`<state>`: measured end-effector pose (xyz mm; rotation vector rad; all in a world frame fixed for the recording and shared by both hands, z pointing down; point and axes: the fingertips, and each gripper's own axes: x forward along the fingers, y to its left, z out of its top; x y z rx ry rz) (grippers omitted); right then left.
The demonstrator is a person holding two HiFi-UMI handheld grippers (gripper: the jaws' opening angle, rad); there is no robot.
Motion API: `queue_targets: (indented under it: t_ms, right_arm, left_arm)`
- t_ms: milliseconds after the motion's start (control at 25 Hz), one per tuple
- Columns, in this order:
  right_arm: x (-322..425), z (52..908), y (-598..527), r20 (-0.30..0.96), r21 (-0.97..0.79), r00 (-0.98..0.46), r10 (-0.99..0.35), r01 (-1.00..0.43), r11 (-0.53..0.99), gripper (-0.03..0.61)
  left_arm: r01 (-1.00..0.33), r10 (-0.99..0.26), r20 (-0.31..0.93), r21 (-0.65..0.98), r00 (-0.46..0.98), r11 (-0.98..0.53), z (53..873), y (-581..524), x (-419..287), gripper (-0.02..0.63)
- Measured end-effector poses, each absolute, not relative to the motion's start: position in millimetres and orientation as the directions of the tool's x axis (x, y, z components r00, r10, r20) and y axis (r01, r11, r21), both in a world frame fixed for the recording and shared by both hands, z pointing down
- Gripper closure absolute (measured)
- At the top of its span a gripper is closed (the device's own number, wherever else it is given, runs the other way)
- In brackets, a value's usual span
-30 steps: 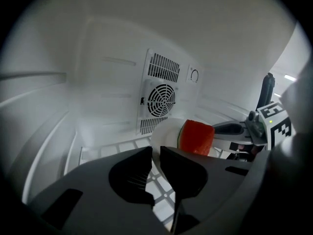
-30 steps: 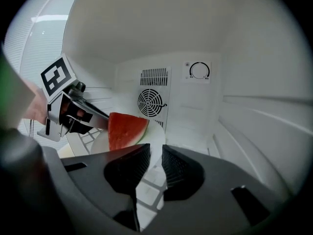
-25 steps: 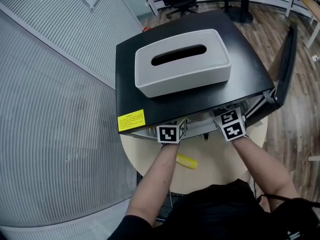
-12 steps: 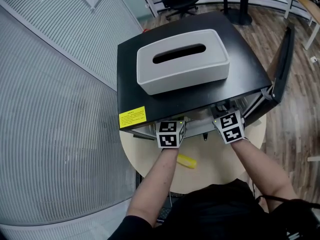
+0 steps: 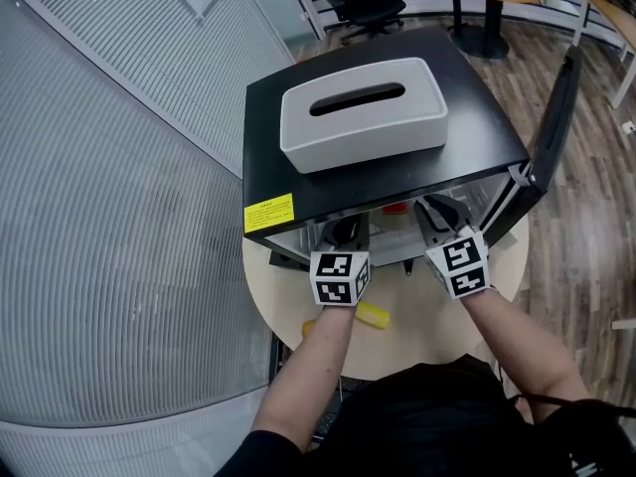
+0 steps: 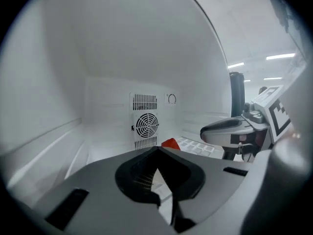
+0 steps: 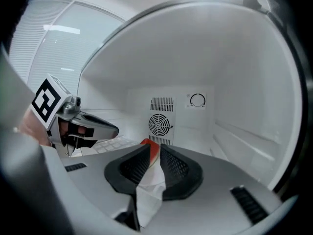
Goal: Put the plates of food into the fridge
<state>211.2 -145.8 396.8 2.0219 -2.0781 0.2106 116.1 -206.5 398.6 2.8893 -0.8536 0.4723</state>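
Note:
A red piece of food (image 6: 170, 142) lies on a white gridded plate (image 6: 198, 147) on the floor of the black mini fridge (image 5: 477, 137), whose door (image 5: 552, 117) stands open to the right. Both grippers hover at the fridge mouth, pointing inward. My left gripper (image 5: 345, 230) (image 6: 157, 149) has just been closing and is now shut with nothing between its pads. My right gripper (image 5: 437, 213) (image 7: 155, 148) keeps a narrow gap between its pads, and through it I see only the white floor and the red food (image 7: 146, 142) beyond.
A grey tissue box (image 5: 363, 112) sits on top of the fridge. The fridge stands on a round beige table (image 5: 437, 331), where a yellow object (image 5: 373, 316) lies beside my left forearm. A fan grille (image 6: 145, 125) marks the fridge's back wall. A ribbed wall is at left.
Both grippers have drawn back out of the fridge mouth toward me and risen a little. More of their fingers now shows below the fridge's top edge.

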Motion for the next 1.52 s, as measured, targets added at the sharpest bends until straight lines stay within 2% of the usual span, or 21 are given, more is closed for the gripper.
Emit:
queue_targets:
  t_ms: [120,360,560,800,960,1160,1240,1320,1520]
  right_arm:
    - [205,394,-131,0.237,0.044,-0.046,-0.97,-0.997,0.058,0.515]
    - [178,398,-105,0.192,-0.046,-0.176,-0.965,-0.984,0.17,0.515]
    - [140,406,-88,0.187,-0.064,-0.303,-0.934,-0.953,0.296,0.515]
    - [93,437,-72,0.21,-0.1,-0.44,-0.873,-0.898,0.428,0.515]
    - [55,459,-58,0.245,-0.14,-0.537,-0.807,-0.843,0.519,0.515]
    - [15,479,-52,0.296,-0.086,-0.546,-0.784,-0.832,0.547,0.481]
    - [2,493,-52,0.341,-0.064,-0.539,-0.77,-0.831,0.553,0.41]
    - [-10,508,-52,0.379,-0.046,-0.526,-0.761,-0.832,0.553,0.372]
    - [-27,541,-55,0.443,-0.006,-0.473,-0.762,-0.851,0.525,0.359]
  left_arm:
    - [-0.547,-0.522,0.31,-0.006,0.795,-0.837,394,-190,107,0.609]
    - [-0.567,-0.547,0.199,0.053,0.813,-0.822,379,-148,63,0.609]
    - [-0.644,-0.626,0.185,0.056,0.758,-0.763,377,-123,14,0.609]
    - [-0.737,-0.728,0.189,-0.032,0.659,-0.676,375,-100,-41,0.609]
    - [-0.746,-0.731,0.21,-0.018,0.649,-0.666,382,-90,-71,0.609]
    - [-0.741,-0.731,0.212,-0.046,0.648,-0.67,386,-86,-110,0.609]
    - [-0.737,-0.725,0.212,-0.032,0.655,-0.675,391,-90,-122,0.609]
    - [-0.732,-0.718,0.21,-0.015,0.664,-0.681,398,-92,-132,0.609]
    - [-0.693,-0.682,0.235,-0.047,0.692,-0.719,419,-99,-151,0.609]
